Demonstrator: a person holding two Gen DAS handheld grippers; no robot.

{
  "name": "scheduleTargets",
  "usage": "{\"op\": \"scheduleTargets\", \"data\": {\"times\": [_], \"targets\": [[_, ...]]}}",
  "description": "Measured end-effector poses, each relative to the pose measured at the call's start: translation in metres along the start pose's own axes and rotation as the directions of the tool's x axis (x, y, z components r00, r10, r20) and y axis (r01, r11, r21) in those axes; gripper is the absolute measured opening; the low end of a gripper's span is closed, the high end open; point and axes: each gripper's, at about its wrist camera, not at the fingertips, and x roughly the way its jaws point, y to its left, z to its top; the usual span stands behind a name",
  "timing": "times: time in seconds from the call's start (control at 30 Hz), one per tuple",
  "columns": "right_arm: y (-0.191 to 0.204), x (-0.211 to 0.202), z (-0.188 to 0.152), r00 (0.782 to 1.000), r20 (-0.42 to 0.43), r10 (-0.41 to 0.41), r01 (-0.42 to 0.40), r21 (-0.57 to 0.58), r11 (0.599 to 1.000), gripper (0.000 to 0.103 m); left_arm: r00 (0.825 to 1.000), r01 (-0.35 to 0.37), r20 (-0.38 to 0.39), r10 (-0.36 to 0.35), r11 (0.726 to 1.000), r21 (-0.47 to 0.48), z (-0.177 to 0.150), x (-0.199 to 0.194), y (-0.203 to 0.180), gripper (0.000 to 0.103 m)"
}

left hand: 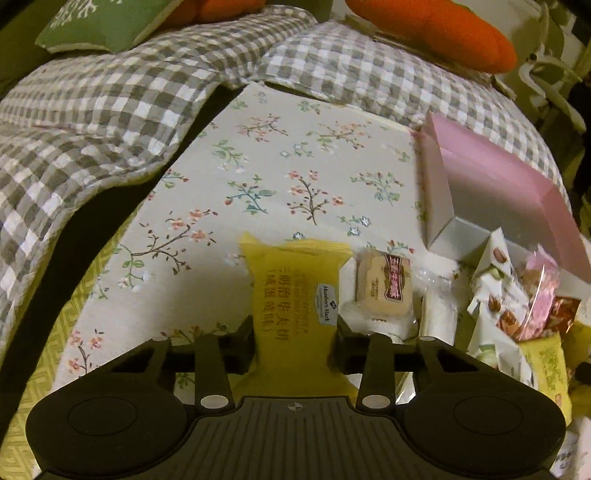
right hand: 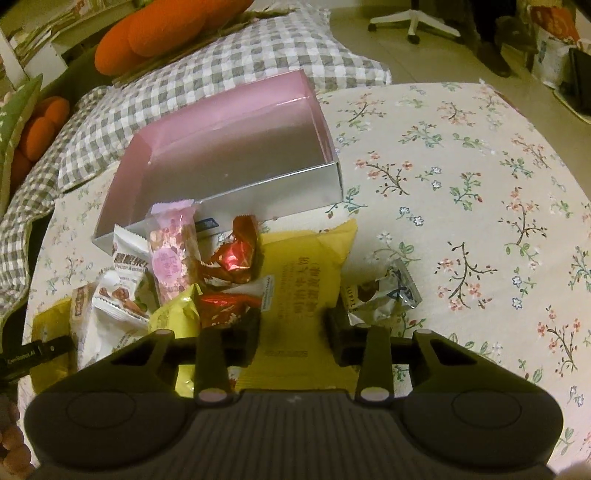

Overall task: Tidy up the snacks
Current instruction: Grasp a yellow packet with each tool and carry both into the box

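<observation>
My left gripper (left hand: 294,339) is shut on a yellow snack packet (left hand: 295,291), its fingers pinching both sides. A beige wrapped biscuit (left hand: 384,288) lies just right of it. My right gripper (right hand: 293,328) is shut on another yellow snack packet (right hand: 306,273). A pile of snacks lies to its left: a pink nougat bar (right hand: 171,254), red foil candies (right hand: 236,254), white pecan packs (right hand: 122,284). A silver truffle wrapper (right hand: 384,295) lies to the right. The open pink box (right hand: 236,147) stands empty behind the pile; it also shows in the left wrist view (left hand: 495,199).
A floral tablecloth (right hand: 461,184) covers the table. A grey checked blanket (left hand: 110,110), an orange cushion (left hand: 443,33) and a green pillow (left hand: 99,26) lie beyond the table's far edge. A white chair base (right hand: 413,18) stands on the floor.
</observation>
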Motion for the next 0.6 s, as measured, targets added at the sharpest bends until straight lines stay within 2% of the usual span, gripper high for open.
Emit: {"op": "scheduleTargets", "data": {"times": [0.4, 0.6], "targets": [[-0.012, -0.009, 0.003, 0.999, 0.043, 0.004, -0.007, 0.063, 0.998, 0.032, 0.998, 0.035, 0.052, -0.033, 0.999, -0.036, 0.007, -0.019, 0.006, 0.035], [-0.016, -0.016, 0.011, 0.994, 0.106, 0.005, -0.012, 0.067, 0.998, 0.032, 0.993, 0.061, 0.1, -0.058, 0.998, -0.032, 0.016, -0.029, 0.0, 0.035]]}}
